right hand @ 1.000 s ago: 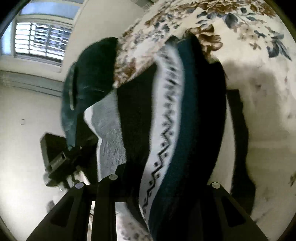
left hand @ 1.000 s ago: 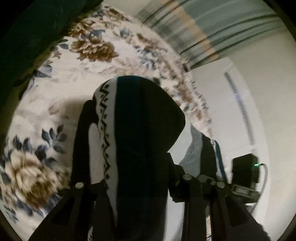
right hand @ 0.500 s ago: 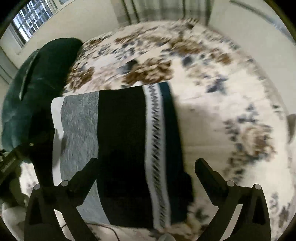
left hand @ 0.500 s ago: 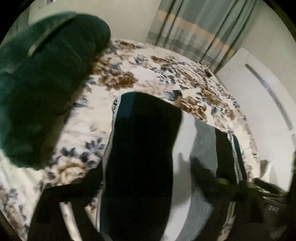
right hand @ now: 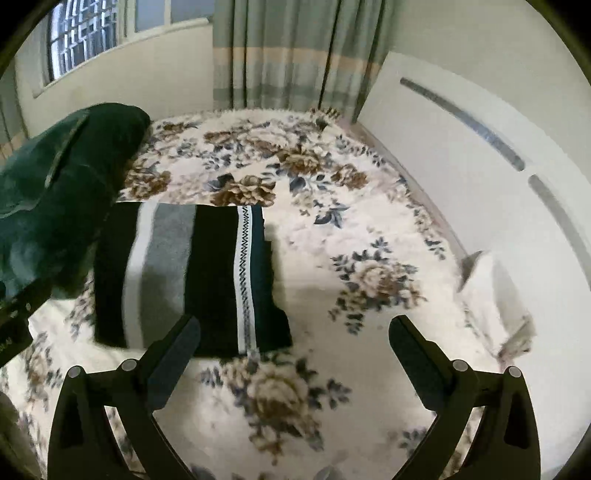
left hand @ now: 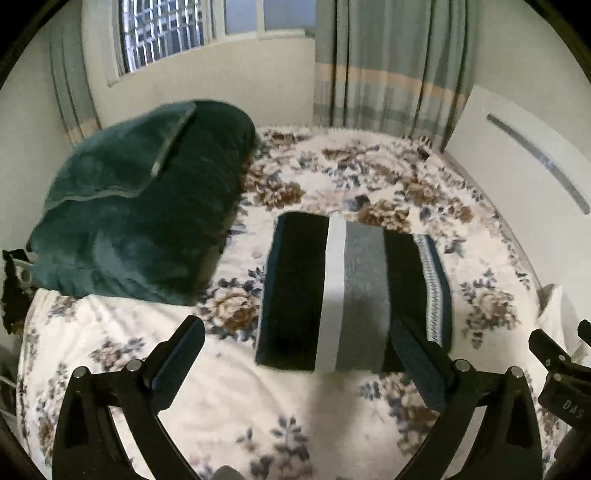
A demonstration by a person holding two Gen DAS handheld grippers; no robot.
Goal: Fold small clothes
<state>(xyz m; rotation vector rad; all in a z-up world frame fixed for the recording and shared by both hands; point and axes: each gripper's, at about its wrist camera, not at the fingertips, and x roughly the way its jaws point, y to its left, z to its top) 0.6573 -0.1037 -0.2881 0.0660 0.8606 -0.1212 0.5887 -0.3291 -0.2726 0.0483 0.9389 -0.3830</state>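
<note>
**Fleece bedspread, folded garment, both tools empty**

Fleece in cream with brown and blue flowers covered the bed (left hand: 332, 192), the largest thing in either view, filling each picture from about nine o'clock round to three. Behind it, at twelve o'clock, hung the grey-green striped curtains (left hand: 388, 62), with a barred window (left hand: 162, 33) toward eleven. A white panel with a grey curved strip (right hand: 461, 147) stood along the bed's edge at two o'clock.

Next in size, a dark green plush blanket (left hand: 147, 221) lay bundled at ten o'clock in the left wrist view, close beside the garment; whether the two touched could not be made out.

The folded garment (left hand: 354, 295) lay flat on the bedspread as a neat rectangle, banded lengthwise in black, white, grey, black and a white zigzag strip edged in teal. In the left wrist view it sat just past centre toward one o'clock; in the right wrist view (right hand: 192, 273) it sat at nine to ten o'clock.

The left gripper (left hand: 299, 343) hovered with its jaws spread wide and nothing between them; its right-hand finger overlapped the garment's near corner in the picture, though contact was not clear. The right gripper (right hand: 295, 339) was likewise wide apart and empty, its left-hand finger crossing the garment's near edge in the picture.
</note>
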